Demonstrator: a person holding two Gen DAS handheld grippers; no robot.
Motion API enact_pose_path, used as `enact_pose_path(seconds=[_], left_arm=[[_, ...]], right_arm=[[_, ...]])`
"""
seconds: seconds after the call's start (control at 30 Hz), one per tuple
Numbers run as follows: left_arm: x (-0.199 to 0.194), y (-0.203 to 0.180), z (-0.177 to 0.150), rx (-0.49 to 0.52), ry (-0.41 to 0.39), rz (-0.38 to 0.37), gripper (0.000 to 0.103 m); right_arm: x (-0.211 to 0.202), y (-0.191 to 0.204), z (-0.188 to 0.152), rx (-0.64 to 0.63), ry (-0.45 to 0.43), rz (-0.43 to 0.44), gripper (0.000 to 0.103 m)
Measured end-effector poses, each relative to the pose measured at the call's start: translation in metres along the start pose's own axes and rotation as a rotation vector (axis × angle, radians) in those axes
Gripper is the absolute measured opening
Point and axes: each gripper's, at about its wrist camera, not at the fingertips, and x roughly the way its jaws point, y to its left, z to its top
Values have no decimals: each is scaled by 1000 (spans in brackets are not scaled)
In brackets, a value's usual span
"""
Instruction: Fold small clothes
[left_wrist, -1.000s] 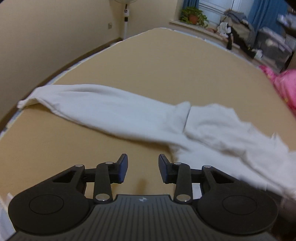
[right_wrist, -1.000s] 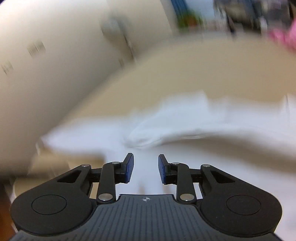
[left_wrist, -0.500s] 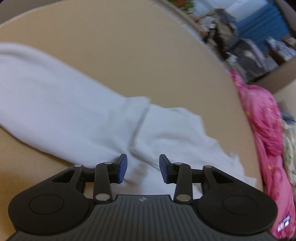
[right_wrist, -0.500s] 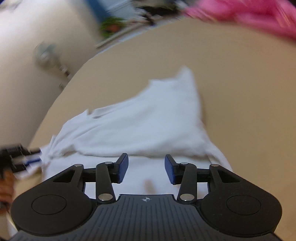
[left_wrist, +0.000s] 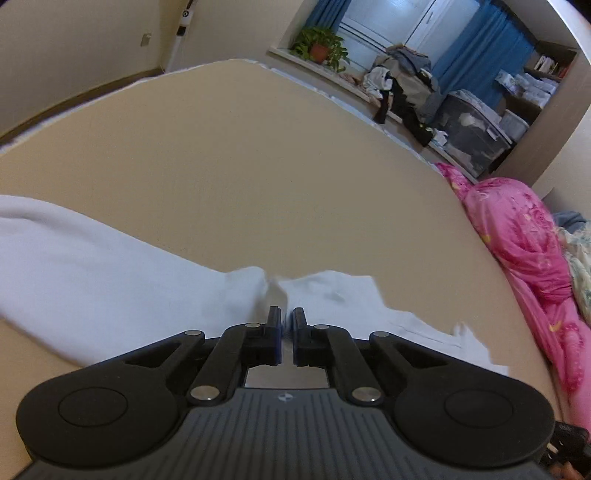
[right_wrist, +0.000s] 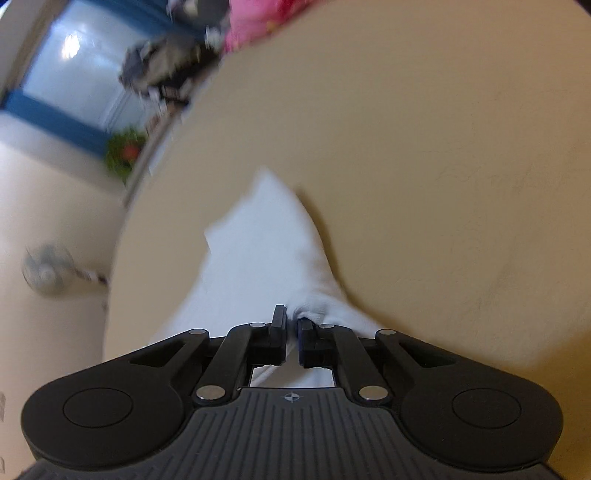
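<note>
Both tongs just snapped closed: left gripper and right gripper each pinch soft white cotton garment, sprawled on tan bed sheet. Best: lift both together, cloth taut, fold flat.

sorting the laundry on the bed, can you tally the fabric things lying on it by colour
white: 1, the white garment, pinched by the left gripper and the right gripper
pink: 1, the pink quilt
total: 2
</note>
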Motion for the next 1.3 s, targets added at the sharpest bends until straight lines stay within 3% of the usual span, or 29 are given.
enact_pose_path(seconds=[0.07,0.1,0.17,0.2,0.27,0.37,0.4,0.47,0.57,0.67,0.7,0.77,0.9,0.97,1.07,1.17,1.23,1.3], left_arm=[[-3,-6,-12,25,83,46,6],[1,-9,-19,62,123,120,6],[7,-13,-26,158,112,259,8],[6,-14,-24,166,87,278,9],[2,-15,-18,121,57,193,13],[10,-27,-21,131,81,71,44],[17,-31,-23,141,88,67,45],[35,-35,-25,162,99,74,45],[67,-25,-27,182,144,109,45],[91,-18,-39,214,163,143,41],[91,-22,-39,244,153,141,13],[84,-31,-36,286,132,129,6],[47,-40,-13,310,-18,100,6],[45,-37,-6,335,-53,167,8],[57,-31,-5,352,8,233,28],[51,-33,-8,319,12,159,28],[58,-37,-16,314,76,86,28],[81,-39,-28,315,179,54,29]], right_arm=[[-2,0,2,-4,-21,-31,5],[4,-2,0,0,6,-78,5],[13,-6,-8,-27,81,-237,6],[12,-6,-13,-23,100,-258,6],[2,9,-21,-58,85,-289,14],[-19,32,-26,-187,-2,-233,21],[-22,40,-28,-235,-34,-205,21],[-14,51,-28,-308,-60,-153,23],[8,51,-25,-336,-23,-96,28],[27,45,-25,-357,31,-117,28],[29,43,-26,-357,41,-127,29],[36,47,-30,-362,56,-133,29],[28,57,-34,-441,33,-115,29],[32,63,-37,-478,31,-111,29],[42,62,-46,-524,72,-200,29],[42,59,-45,-525,70,-232,24],[42,59,-43,-557,41,-288,0],[45,56,-42,-551,35,-312,0]])
